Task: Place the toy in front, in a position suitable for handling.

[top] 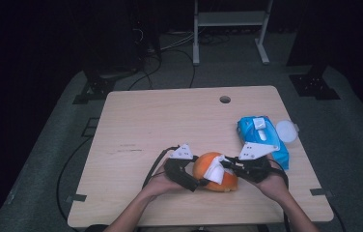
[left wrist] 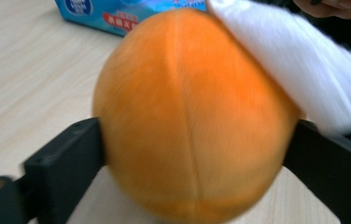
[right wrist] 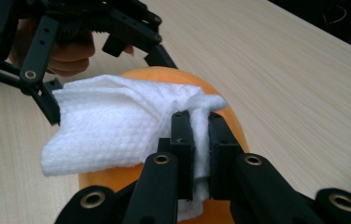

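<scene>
Claws: two; orange, wipe: one each

left gripper: jaws pressed on either side of orange plush ball | white wipe draped over ball's upper right | blue wipes pack behind | wooden table

In your left gripper view the round orange plush ball was blurred, its underside cut off by the bottom edge. The white textured wipe covered its upper right side. The blue wet-wipe packet ran off the top, its print too small to read.
</scene>
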Motion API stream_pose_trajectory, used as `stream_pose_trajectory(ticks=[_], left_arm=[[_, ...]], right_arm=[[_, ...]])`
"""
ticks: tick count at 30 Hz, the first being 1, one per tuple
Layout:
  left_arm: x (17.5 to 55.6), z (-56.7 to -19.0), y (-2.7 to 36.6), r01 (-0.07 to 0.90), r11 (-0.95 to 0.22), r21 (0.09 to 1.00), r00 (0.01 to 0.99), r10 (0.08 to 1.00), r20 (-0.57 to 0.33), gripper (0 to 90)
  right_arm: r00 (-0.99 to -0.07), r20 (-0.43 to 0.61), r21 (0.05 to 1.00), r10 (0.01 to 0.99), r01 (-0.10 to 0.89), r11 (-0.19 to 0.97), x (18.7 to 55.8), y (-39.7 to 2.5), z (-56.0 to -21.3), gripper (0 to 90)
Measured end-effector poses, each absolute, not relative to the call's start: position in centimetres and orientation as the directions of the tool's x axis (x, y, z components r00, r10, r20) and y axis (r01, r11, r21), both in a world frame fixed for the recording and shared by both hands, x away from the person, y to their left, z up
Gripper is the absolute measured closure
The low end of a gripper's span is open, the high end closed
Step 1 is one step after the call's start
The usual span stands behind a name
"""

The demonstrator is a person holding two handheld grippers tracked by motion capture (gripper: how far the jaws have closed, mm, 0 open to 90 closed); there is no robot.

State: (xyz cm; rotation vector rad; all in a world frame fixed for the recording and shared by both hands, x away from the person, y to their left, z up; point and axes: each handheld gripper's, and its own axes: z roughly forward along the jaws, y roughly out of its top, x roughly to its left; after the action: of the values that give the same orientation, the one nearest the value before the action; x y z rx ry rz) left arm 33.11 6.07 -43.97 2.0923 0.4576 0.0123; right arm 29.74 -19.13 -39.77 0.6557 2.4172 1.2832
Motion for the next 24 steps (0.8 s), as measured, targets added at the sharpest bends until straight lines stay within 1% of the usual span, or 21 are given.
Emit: stream_pose_trajectory(ticks=[2,3,5,6,7,8,9,11,12,13,16,17,19,20,21,22,23,24], left_arm=[[33.2,-44.1,5.9,0.325,-0.485,0.811,0.927,0.333,-0.173,1.7],[33.2,-44.2,5.9,0.336,-0.489,0.805,0.924,0.337,-0.181,3.1],[33.1,-43.9,6.3,0.305,-0.479,0.823,0.931,0.332,-0.152,17.8],[32.9,-43.6,6.6,0.273,-0.465,0.842,0.937,0.327,-0.123,24.1],[32.7,-43.1,6.9,0.224,-0.451,0.864,0.943,0.324,-0.076,28.5],[32.5,-42.6,7.1,0.164,-0.444,0.881,0.945,0.326,-0.012,30.5],[32.3,-42.1,7.3,0.122,-0.44,0.89,0.947,0.321,0.029,31.6],[32.1,-41.5,7.4,0.029,-0.458,0.888,0.946,0.3,0.124,31.7],[32.0,-41.5,7.4,-0.029,-0.48,0.877,0.94,0.286,0.188,31.6],[32.0,-41.7,7.3,-0.048,-0.489,0.871,0.94,0.273,0.206,31.2],[32.5,-43.1,7.5,-0.031,-0.547,0.837,0.96,0.216,0.177,27.1],[32.7,-43.5,7.7,-0.022,-0.555,0.831,0.965,0.207,0.164,24.0],[33.1,-43.8,8.3,0.043,-0.534,0.844,0.97,0.226,0.093,18.1],[33.4,-43.8,8.5,0.084,-0.533,0.842,0.969,0.239,0.055,14.0],[33.8,-43.7,8.8,0.144,-0.512,0.847,0.964,0.266,-0.004,10.5],[34.0,-43.7,8.9,0.179,-0.496,0.85,0.96,0.276,-0.041,8.2],[34.1,-43.5,8.8,0.206,-0.474,0.856,0.956,0.283,-0.073,6.6],[34.1,-43.4,8.7,0.203,-0.466,0.861,0.957,0.281,-0.074,5.8]], right_arm=[[-0.845,-0.072,0.834,0.53,0.241,0.497,29.7,-18.8,-40.0,82.5],[-0.846,-0.062,0.834,0.529,0.247,0.494,29.7,-18.7,-40.1,82.5],[-0.846,-0.063,0.832,0.529,0.248,0.496,29.8,-18.4,-40.0,82.5],[-0.845,-0.068,0.835,0.53,0.243,0.494,29.8,-18.3,-39.8,82.5],[-0.845,-0.072,0.841,0.53,0.234,0.487,29.7,-18.2,-39.4,82.6],[-0.843,-0.083,0.848,0.531,0.221,0.482,29.5,-18.1,-38.9,82.6],[-0.841,-0.097,0.855,0.532,0.203,0.478,29.4,-17.9,-38.4,82.6],[-0.85,-0.111,0.869,0.516,0.169,0.465,29.1,-17.0,-37.3,82.6],[-0.853,-0.122,0.87,0.507,0.154,0.468,29.0,-16.6,-37.1,82.6],[-0.859,-0.134,0.871,0.494,0.136,0.472,28.9,-16.0,-36.9,82.6],[-0.867,-0.162,0.841,0.47,0.128,0.525,29.0,-14.5,-37.6,82.5],[-0.866,-0.168,0.83,0.47,0.133,0.541,29.2,-14.5,-38.1,82.5],[-0.862,-0.125,0.834,0.492,0.178,0.522,29.8,-15.2,-39.1,82.5],[-0.856,-0.111,0.834,0.504,0.195,0.516,29.9,-15.7,-39.3,82.5],[-0.849,-0.105,0.836,0.518,0.207,0.509,30.1,-16.2,-39.4,82.5],[-0.844,-0.084,0.842,0.53,0.224,0.49,30.3,-16.8,-39.6,82.6],[-0.84,-0.074,0.844,0.538,0.235,0.483,30.3,-17.0,-39.6,82.5],[-0.84,-0.067,0.844,0.538,0.239,0.479,30.2,-17.0,-39.6,82.6]])
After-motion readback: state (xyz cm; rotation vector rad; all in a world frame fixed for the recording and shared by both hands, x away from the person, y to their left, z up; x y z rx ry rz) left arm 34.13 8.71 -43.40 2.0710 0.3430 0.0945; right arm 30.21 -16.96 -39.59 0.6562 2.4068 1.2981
